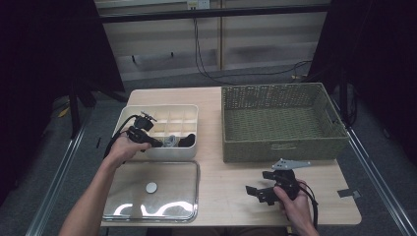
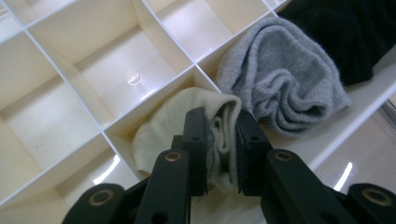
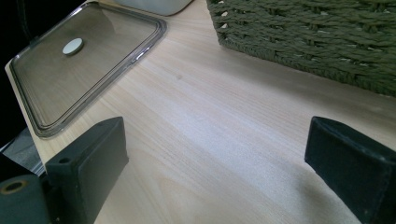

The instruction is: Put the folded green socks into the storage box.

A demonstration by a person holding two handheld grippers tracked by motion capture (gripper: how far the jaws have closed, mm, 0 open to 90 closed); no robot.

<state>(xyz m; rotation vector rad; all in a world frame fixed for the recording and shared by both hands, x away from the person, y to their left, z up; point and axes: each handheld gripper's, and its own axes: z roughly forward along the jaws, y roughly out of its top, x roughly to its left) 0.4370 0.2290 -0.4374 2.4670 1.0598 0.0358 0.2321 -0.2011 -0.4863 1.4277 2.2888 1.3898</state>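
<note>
A white divided box (image 1: pixel 160 114) sits at the table's left. In the left gripper view a rolled cream sock (image 2: pixel 173 119) lies in one of its cells, and my left gripper (image 2: pixel 222 151) is shut on the sock's folded end. A grey sock (image 2: pixel 285 88) and a black sock (image 2: pixel 343 32) fill the neighbouring cells. From above, my left gripper (image 1: pixel 156 142) reaches down into the box's front row beside the grey sock (image 1: pixel 170 141) and the black sock (image 1: pixel 187 140). My right gripper (image 1: pixel 259 192) rests low over the table's front right, open, with bare wood between its jaws (image 3: pixel 219 163).
A clear lid (image 1: pixel 152 189) with a round knob lies flat in front of the box, also seen as the lid (image 3: pixel 84 60) left of my right gripper. A green woven basket (image 1: pixel 280 123) stands at the back right, its wall (image 3: pixel 317 32) just beyond my right gripper.
</note>
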